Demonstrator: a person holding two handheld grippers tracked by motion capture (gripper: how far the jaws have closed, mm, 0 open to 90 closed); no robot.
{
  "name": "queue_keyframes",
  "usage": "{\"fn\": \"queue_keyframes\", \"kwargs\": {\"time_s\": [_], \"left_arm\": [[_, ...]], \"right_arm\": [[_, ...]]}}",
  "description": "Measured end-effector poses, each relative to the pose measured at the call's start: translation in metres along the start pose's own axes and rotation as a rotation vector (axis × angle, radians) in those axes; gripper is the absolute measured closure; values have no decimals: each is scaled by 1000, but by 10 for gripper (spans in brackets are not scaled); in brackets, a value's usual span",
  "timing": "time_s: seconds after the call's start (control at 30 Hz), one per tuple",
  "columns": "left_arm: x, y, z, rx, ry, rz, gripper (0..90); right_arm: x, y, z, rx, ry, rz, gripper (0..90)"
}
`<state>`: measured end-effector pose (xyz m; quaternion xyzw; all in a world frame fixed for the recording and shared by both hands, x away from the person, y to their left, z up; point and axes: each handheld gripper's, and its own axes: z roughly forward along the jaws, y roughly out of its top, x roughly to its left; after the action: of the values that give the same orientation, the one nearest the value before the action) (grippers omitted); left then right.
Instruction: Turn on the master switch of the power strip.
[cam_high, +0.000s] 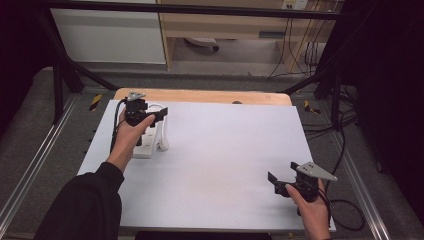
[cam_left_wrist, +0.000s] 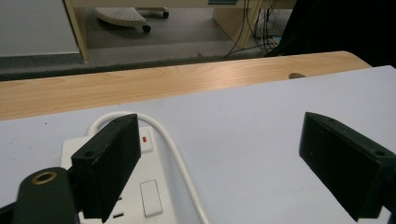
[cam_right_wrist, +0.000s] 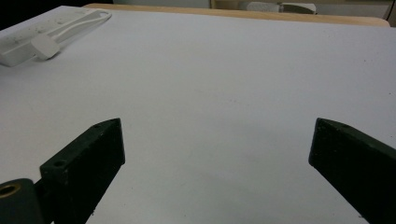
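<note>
Two claws are in use, both spread wide with nothing between their jaws. Left claw (cam_high: 156, 114), held in the person's left hand (cam_high: 131, 131), hovers over the white power strip (cam_high: 146, 141) at the far left of the table (cam_high: 225, 165); in the left gripper view its left jaw overlaps the strip's switched socket face (cam_left_wrist: 150, 196), where a small red indicator (cam_left_wrist: 144, 139) shows, and no pad touches it. White cable (cam_left_wrist: 180, 163) loops from the strip's far end and runs back along its side; a white plug (cam_right_wrist: 44, 46) lies against the strip. Right claw (cam_high: 278, 179), in the right hand (cam_high: 312, 210), rests low at the near right corner, well apart from the strip, facing bare white surface. Wooden table edge (cam_left_wrist: 140, 84) borders the far side.
</note>
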<state>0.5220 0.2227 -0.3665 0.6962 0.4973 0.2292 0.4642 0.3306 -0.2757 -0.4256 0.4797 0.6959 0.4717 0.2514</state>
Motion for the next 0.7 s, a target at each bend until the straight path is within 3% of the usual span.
{"fn": "queue_keyframes", "kwargs": {"time_s": [0.33, 0.7], "left_arm": [[-8, -7, -21, -10, -14, -2, 93], [-19, -23, -45, -14, -57, 30, 73]], "right_arm": [[-1, 0, 2, 6, 2, 2, 40], [1, 0, 2, 6, 5, -3, 40]]}}
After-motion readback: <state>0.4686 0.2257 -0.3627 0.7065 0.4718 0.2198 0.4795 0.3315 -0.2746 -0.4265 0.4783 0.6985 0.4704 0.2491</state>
